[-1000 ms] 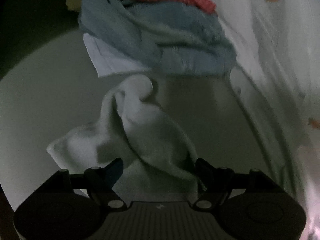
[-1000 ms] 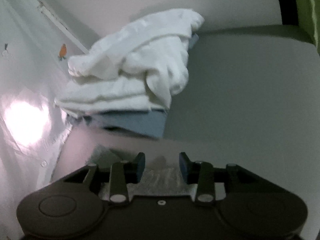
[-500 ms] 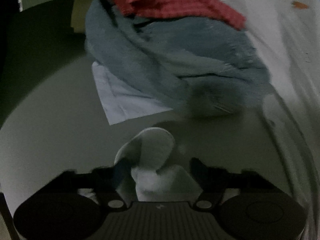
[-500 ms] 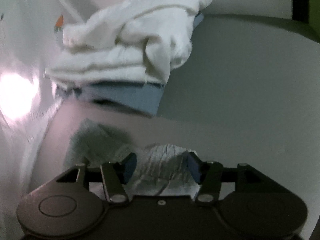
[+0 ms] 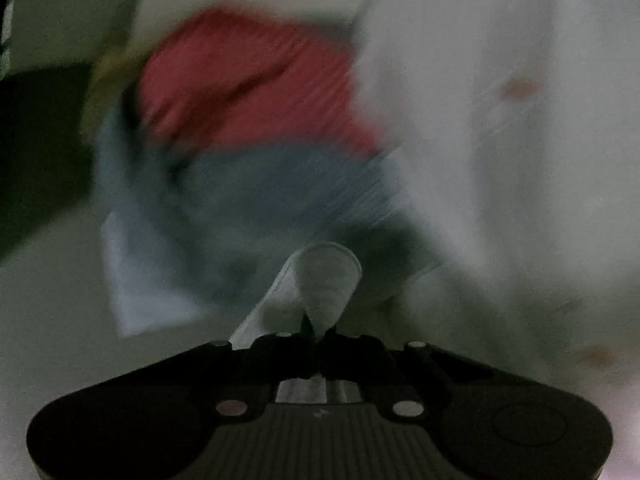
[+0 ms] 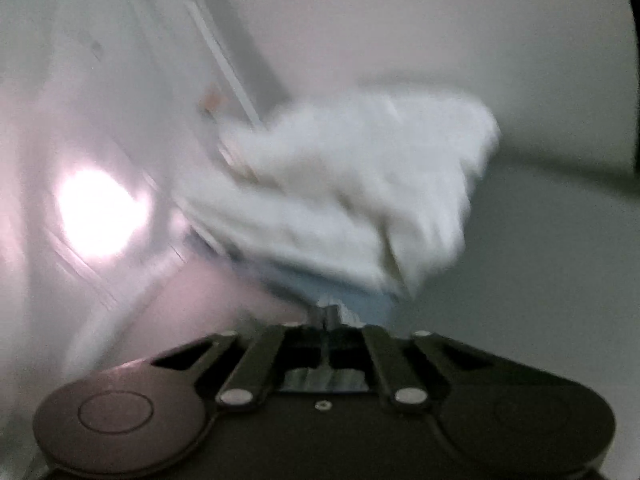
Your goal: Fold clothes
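Left wrist view shows the left gripper (image 5: 314,330) with its jaws pinched together on a small white sock (image 5: 316,280). A loop of the sock sticks up past the tips, and it looks lifted off the grey table (image 5: 52,312). Behind it sits a messy pile, all blurry: a red cloth (image 5: 256,88) on top, a blue cloth (image 5: 256,188) under it, and a pale flat cloth (image 5: 136,292) at the bottom. None of that pile looks folded. To the right hangs a big white sheet (image 5: 500,140) with little orange marks. Right wrist view shows the right gripper (image 6: 329,317), and its jaws are pressed together too. A thin bit of white ribbed cloth peeks out between the tips, so it seems to be clamped on the other end of the sock, but the blur makes that hard to be sure of. Farther back is a stack of white towels (image 6: 360,184) lying on a blue cloth (image 6: 352,300). That stack looks partly neat, with the top towel still lumpy. I think the job is early to halfway: one stack is mostly done, the sock is only just picked up at both ends and not folded yet, and the red and blue pile is still waiting.
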